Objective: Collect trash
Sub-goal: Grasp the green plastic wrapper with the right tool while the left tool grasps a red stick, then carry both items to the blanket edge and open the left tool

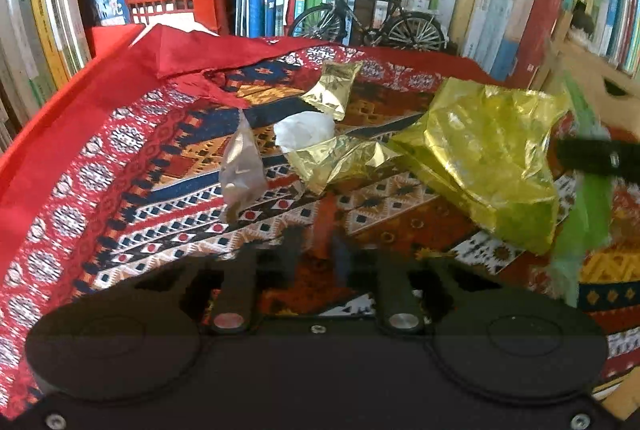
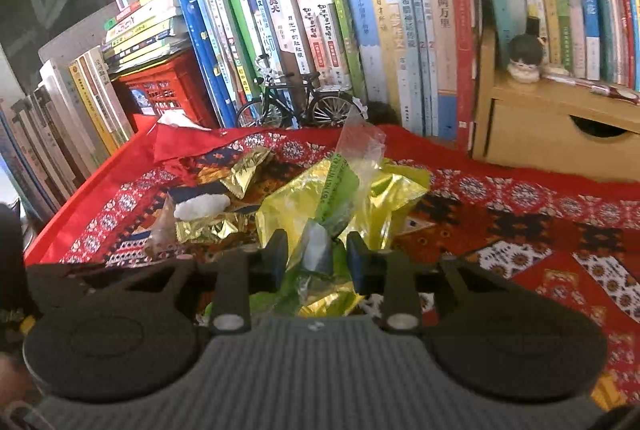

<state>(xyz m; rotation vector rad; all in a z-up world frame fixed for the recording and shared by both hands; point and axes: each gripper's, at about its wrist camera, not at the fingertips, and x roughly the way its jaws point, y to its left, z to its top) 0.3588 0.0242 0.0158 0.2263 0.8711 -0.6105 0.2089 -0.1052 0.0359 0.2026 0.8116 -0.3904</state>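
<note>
Trash wrappers (image 1: pixel 480 157) scattered over patterned red cloth (image 1: pixel 120 165); right gripper (image 2: pixel 316 258) pinching green and clear wrapper (image 2: pixel 320 254); left gripper (image 1: pixel 316 250) blurred, jaws pressed together, empty.

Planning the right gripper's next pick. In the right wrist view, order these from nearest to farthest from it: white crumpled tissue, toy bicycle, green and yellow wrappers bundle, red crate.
1. green and yellow wrappers bundle: between the right gripper fingers, centre.
2. white crumpled tissue: on the cloth, ahead and left.
3. toy bicycle: by the books, at the cloth's far edge.
4. red crate: far left; close to the bicycle's range, roughly tied.
</note>
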